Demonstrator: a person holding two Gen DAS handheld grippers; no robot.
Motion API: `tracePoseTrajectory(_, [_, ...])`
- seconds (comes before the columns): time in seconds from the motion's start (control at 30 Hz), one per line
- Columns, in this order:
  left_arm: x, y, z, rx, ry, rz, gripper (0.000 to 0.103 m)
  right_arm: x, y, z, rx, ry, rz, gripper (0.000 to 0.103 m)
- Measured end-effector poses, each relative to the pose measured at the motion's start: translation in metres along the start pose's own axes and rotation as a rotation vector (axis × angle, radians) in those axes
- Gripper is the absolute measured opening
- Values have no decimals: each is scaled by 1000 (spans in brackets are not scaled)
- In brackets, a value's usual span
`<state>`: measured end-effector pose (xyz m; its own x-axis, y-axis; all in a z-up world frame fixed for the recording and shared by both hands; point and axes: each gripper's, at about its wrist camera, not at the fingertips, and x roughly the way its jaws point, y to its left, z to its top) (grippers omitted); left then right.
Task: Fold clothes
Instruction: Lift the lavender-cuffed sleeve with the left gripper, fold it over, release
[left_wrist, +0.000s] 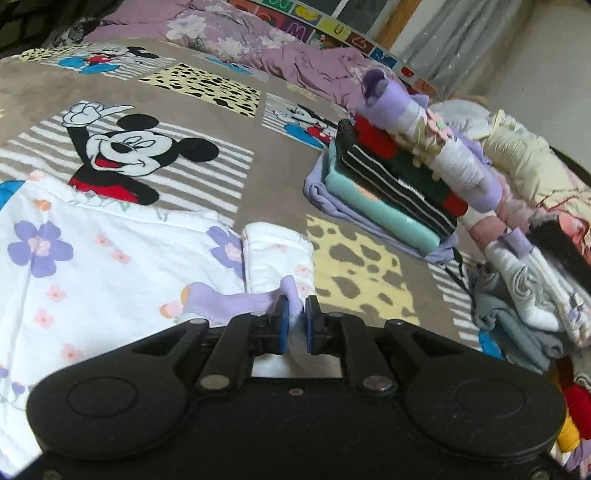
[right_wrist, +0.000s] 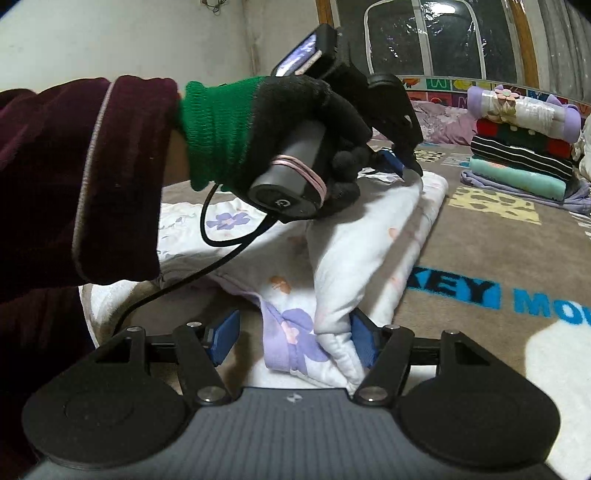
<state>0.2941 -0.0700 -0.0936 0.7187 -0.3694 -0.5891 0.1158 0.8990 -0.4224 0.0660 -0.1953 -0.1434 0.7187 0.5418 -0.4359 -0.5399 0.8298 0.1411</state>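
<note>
Bedspread (left_wrist: 258, 177) serves as folding table: left gripper (left_wrist: 295, 314) pinches the garment (left_wrist: 110, 258) hem to carry the fold, right gripper (right_wrist: 291, 339) spread around its edge.

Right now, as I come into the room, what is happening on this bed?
A person is folding a white floral garment on a Mickey Mouse blanket. The left tool is shut on its lilac trim, holding a folded-over part. The right tool has its jaws apart around a bunched edge of the same garment, without pinching it. A stack of folded clothes stands further back, and unfolded laundry lies beside it.
</note>
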Motion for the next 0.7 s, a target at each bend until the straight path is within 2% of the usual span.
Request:
tracePoseTrajectory(0.1, [7, -3, 1, 38, 21, -12, 10, -1, 0, 0, 3, -2, 3, 66])
tracePoseTrajectory(0.17, [8, -2, 5, 50, 43, -47, 26, -2, 0, 0, 8, -5, 4, 66])
tracePoseTrajectory(0.33, [-24, 9, 15, 62, -13, -130, 27, -14, -1, 2, 31, -25, -28, 66])
tracePoseTrajectory(0.47, [-50, 14, 11, 184, -35, -119, 27, -34, 3, 4, 33, -82, -123, 60])
tracePoseTrajectory(0.53, [-56, 13, 5, 270, -20, -123, 27, -38, 9, 6, -30, -133, -165, 47])
tracePoseTrajectory(0.63, [-53, 3, -7, 407, 4, -114, 27, -30, 17, 12, -115, -204, -174, 41])
tracePoseTrajectory(0.7, [-45, -2, -13, 479, 18, -104, 27, -21, 18, 16, -125, -221, -167, 39])
